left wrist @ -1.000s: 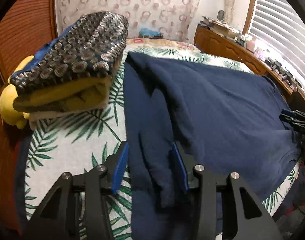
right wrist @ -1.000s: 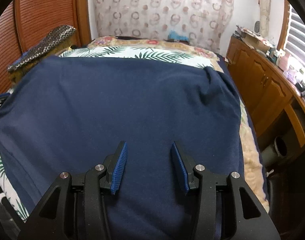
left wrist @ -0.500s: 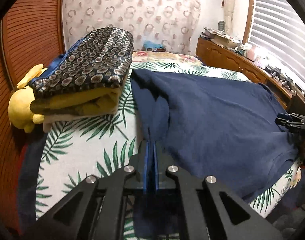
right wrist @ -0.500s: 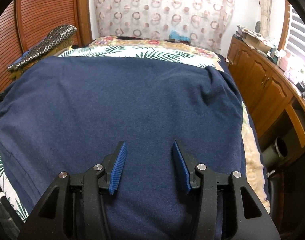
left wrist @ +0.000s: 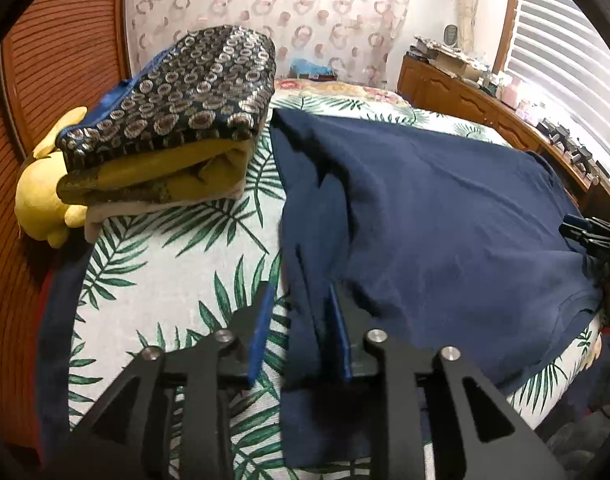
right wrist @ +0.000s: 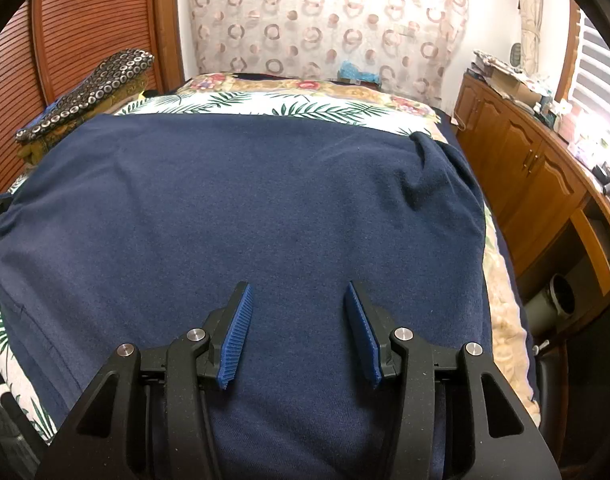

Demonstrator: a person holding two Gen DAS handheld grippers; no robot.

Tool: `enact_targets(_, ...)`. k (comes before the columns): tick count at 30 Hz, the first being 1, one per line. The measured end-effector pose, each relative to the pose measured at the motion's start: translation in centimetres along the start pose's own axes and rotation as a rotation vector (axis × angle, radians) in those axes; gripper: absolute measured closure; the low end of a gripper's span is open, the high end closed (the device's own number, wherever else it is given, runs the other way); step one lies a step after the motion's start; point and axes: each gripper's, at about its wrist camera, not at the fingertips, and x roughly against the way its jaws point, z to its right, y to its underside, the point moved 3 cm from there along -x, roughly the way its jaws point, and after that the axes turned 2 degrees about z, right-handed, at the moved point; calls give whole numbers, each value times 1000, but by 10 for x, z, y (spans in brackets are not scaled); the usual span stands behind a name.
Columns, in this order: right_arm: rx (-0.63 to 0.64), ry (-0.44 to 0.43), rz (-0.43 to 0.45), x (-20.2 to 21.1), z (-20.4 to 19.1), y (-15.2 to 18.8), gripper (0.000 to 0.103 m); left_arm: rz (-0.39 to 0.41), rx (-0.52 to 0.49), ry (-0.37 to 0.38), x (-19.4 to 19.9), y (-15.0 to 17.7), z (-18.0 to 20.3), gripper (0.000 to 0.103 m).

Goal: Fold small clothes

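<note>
A navy blue shirt [left wrist: 445, 208] lies spread flat on the palm-leaf bedsheet [left wrist: 165, 260]. Its left sleeve [left wrist: 309, 216] lies folded inward along the shirt's left edge. My left gripper [left wrist: 299, 292] hangs over the lower end of that sleeve. Its jaws are opening, and the sleeve fabric runs loosely between the blue pads [left wrist: 261, 332] without being pinched. In the right wrist view the shirt [right wrist: 245, 200] fills the middle. My right gripper [right wrist: 297, 286] hovers open just above the shirt's near hem, with nothing between its fingers. It also shows at the right edge of the left wrist view [left wrist: 585, 232].
A stack of folded clothes [left wrist: 173, 120], topped by a dark ring-patterned piece, sits at the bed's far left beside a yellow plush toy [left wrist: 41, 200]. Wooden panelling [left wrist: 45, 80] lines the left. A wooden dresser [right wrist: 525, 160] with clutter runs along the right.
Half a second ago my left gripper was shut on the sleeve; its jaws have since parted and the sleeve lies loose between them. The right gripper has stayed still and open.
</note>
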Motion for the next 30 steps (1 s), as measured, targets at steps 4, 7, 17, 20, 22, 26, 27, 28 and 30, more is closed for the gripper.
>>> enact_targets(4,0,-1,0,0,0,0,54,-11,-5,-4,-2,2,2,70)
enact_targets(7,0,0,0,0,0,0,54,-14,-7,-8,-2,3,2,67)
enact_targets(17,0,-1,0,0,0,0,54,-6,0,-9,-3,3,0,66)
enact_targets(20,0,-1,0,0,0,0,54,-1,19,33,-2,4,1,66)
enact_targets(22,0,-1,0,0,0,0,54,-2,39,71,-2,4,1,66)
enact_targets(26,0,-1,0,0,0,0,54,-3,36,81,-2,2,3,66)
enact_targets(27,0,-1,0,0,0,1,54,-3,34,91,-2,2,4,66)
enact_targets(28,0,-1,0,0,0,1,54,-4,34,101,-2,1,5,70)
enact_targets(30,-1,-3,0,0,1,1,54,-13,33,132,-3,1,7,88)
